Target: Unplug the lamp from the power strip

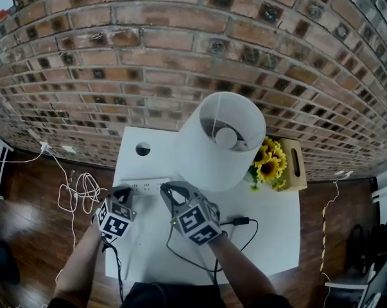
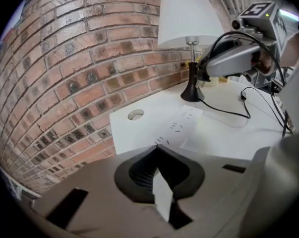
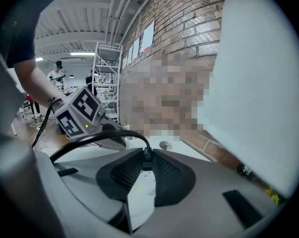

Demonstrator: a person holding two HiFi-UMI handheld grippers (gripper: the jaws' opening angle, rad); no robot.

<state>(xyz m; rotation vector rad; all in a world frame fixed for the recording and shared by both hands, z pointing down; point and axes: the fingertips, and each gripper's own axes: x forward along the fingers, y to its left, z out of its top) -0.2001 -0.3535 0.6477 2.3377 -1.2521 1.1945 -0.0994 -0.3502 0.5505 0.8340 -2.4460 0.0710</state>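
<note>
Our smooth white desk (image 1: 276, 236) by rough brick wall (image 1: 180, 43), drum-shaped lamp (image 1: 219, 140), left gripper (image 2: 156, 147) jaws clenched empty near flat power strip (image 1: 148, 186), right gripper (image 1: 171, 190) jaws grasping black plug (image 3: 145, 158)

Behind the lamp (image 1: 222, 140) the brick wall (image 1: 180, 56) closes everything off. The lamp's shade overhangs the bench (image 1: 276, 249), leaving only low room beneath. Right of the lamp, sunflowers (image 1: 270, 162) block the way. In front of it the black cord (image 1: 255, 233), pinched in my right hand-held gripper (image 1: 175, 190), loops across the bench. Beside that loop the surface lies bare.
</note>
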